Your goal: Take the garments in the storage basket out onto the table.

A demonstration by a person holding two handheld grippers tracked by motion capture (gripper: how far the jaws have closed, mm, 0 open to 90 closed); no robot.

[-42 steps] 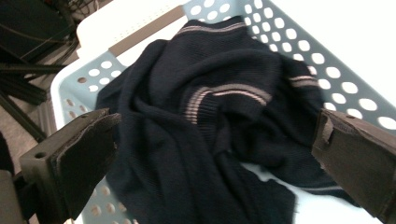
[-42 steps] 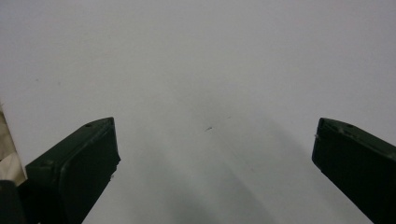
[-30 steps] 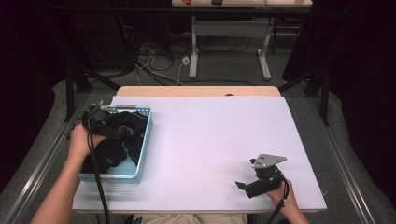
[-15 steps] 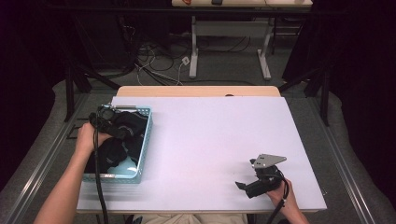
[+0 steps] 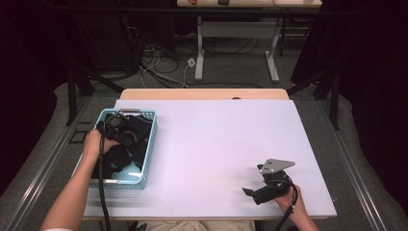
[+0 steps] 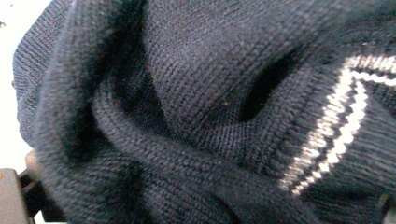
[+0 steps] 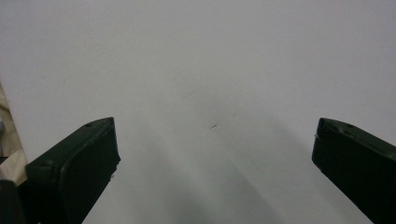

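A light blue plastic basket (image 5: 150, 144) stands at the table's left side, with dark navy knitted clothing (image 5: 139, 130) piled in it. My left gripper (image 5: 118, 126) is down among that clothing, held by a hand at the basket's left rim. In the left gripper view, navy knit (image 6: 196, 93) with a white striped trim (image 6: 341, 116) presses right up to the camera and hides the jaws. My right gripper (image 5: 250, 192) rests near the table's front right, open, with its two black fingers (image 7: 74, 168) wide apart over bare tabletop (image 7: 215, 70).
The white tabletop (image 5: 216, 144) stretches between the basket and the right gripper. A strip of wood (image 5: 202, 94) shows along its far edge. Black cables trail from both grippers toward the front edge. Beyond the table are desk legs (image 5: 199, 48) and floor cables.
My left hand and gripper have shifted rightward and sunk deeper into the clothing in the basket. The right gripper has stayed put.
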